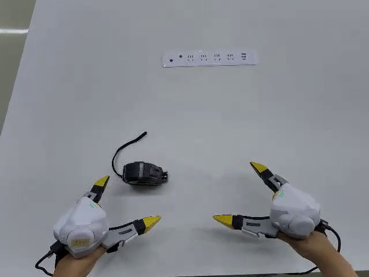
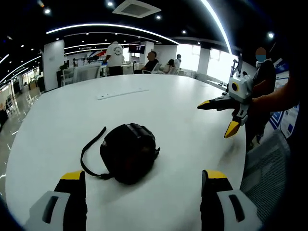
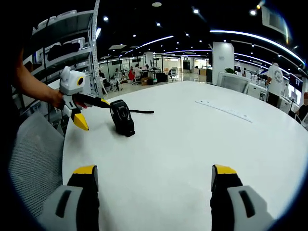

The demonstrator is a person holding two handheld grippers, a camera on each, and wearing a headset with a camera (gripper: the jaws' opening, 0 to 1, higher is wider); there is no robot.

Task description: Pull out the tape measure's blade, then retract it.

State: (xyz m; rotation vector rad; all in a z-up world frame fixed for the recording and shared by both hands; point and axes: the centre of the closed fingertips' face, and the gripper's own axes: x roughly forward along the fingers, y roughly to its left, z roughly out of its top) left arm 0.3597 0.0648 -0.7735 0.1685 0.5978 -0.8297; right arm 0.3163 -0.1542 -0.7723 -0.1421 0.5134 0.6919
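You're in a large open-plan office: your broad white round table (image 2: 159, 96) stands under curved white ceiling light strips (image 2: 110, 26), with people seated at distant desks (image 2: 151, 60), a grey metal shelving rack (image 3: 72, 29) and a grey mesh office chair (image 3: 33, 159) nearby.

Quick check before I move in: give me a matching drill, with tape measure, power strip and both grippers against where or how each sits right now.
1. tape measure
2. power strip
3. left gripper
4. right gripper

A. white, at the far side of the table
B. open, tape measure just ahead of its jaws
C. black, lying free, no blade drawn out
D. open, bare table ahead of its jaws

Pairs: 1-C, 2-A, 3-B, 4-D
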